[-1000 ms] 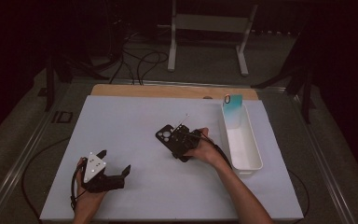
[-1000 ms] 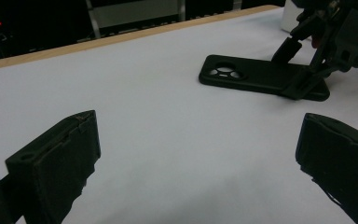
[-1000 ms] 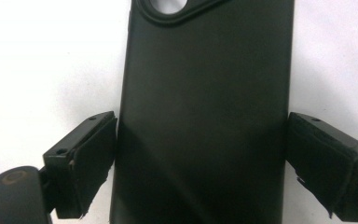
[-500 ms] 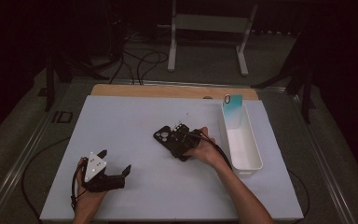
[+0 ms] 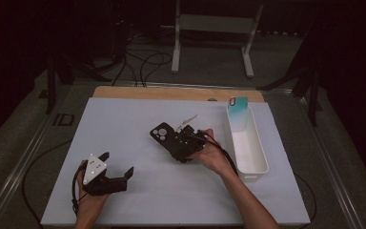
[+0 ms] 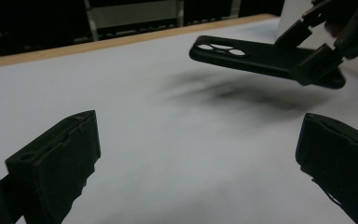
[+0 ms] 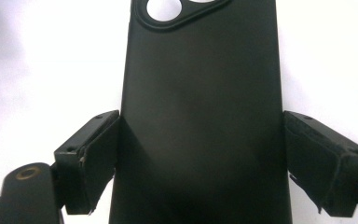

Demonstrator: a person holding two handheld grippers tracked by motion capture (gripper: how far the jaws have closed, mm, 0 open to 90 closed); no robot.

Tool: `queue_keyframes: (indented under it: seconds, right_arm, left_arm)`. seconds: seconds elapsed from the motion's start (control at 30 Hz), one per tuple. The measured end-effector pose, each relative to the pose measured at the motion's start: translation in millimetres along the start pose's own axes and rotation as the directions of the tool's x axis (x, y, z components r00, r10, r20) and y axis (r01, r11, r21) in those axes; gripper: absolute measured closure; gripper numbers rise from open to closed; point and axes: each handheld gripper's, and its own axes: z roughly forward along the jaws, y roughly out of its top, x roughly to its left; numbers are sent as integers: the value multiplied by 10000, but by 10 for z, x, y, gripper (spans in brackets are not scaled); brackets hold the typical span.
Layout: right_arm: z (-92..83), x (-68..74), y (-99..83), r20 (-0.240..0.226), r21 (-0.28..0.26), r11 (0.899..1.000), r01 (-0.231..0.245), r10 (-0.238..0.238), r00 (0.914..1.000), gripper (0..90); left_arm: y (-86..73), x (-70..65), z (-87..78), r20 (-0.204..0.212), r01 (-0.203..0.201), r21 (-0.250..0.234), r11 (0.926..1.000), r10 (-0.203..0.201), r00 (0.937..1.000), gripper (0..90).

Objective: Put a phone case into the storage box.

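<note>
Clamping black phone case (image 7: 200, 116), right gripper (image 5: 183, 143), left gripper (image 5: 116, 167) wide apart

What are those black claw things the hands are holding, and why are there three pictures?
A person holds a grabbing tool in each hand. One picture comes from a camera above the white table. The other two come from small cameras riding on each tool, looking along its jaws. The right tool pinches a flat black rubbery phone case with round camera holes by its sides, lifted just above the table. The left tool waits open, holding nothing. A long white plastic tray sits at the right, with a blue-green phone case standing in its far end.
</note>
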Motion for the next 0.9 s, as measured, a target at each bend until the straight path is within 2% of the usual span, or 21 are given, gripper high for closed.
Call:
queue_keyframes:
  seconds: [0.13, 0.27, 0.33, 0.37, 0.4, 0.47, 0.53, 0.57, 0.73, 0.8, 0.83, 0.9]
  right_arm:
    - [-139, 59, -7, 1, -844, 9963, 158, -158, 9999, 146]
    - [-245, 96, -11, 60, -1636, 9861, 281, -275, 9996, 146]
    - [-287, 125, -11, 60, -1996, 9794, 307, -301, 9995, 146]
    - [-287, 125, -11, 60, -1996, 9794, 307, -301, 9995, 146]
    - [-329, 158, -13, 21, -2379, 9708, 309, -314, 9995, 146]
    - [-371, 210, -19, -63, -2762, 9603, 400, -435, 9990, 146]
    - [-395, 268, -31, -71, -3028, 9513, 576, -627, 9980, 146]
    - [-410, 313, -42, -18, -3172, 9455, 741, -787, 9969, 146]
    - [-469, 449, -84, -79, -3790, 9199, 1003, -1116, 9937, 145]
    - [-488, 497, -100, -49, -4001, 9099, 1096, -1217, 9926, 146]
    - [-497, 519, -109, -32, -4121, 9037, 1163, -1291, 9916, 145]
    - [-509, 545, -118, -60, -4220, 8986, 1205, -1357, 9907, 145]
  left_arm:
    - [144, 26, -41, 14, 311, -260, 9992, -310, 9995, 3]
    - [241, 6, -27, -45, 316, -85, 9995, -317, 9995, 3]
    - [290, -13, -10, 95, 345, -11, 9994, -345, 9994, 3]
    - [290, -13, -10, 95, 345, -11, 9994, -345, 9994, 3]
    - [346, -45, 13, 222, 338, 48, 9994, -339, 9992, 3]
    - [413, -81, 35, 395, 278, 42, 9996, -280, 9988, 3]
    - [450, -98, 47, 476, 238, 18, 9997, -239, 9986, 3]
    - [527, -133, 72, 632, 172, -50, 9998, -168, 9979, 3]
    - [704, -248, 164, 941, 129, -182, 9998, -112, 9955, 12]
    - [723, -263, 177, 1007, 133, -186, 9997, -113, 9949, 28]
    - [763, -298, 214, 1241, 164, -160, 9997, -142, 9922, 36]
    - [792, -334, 252, 1330, 200, -124, 9997, -181, 9910, 55]
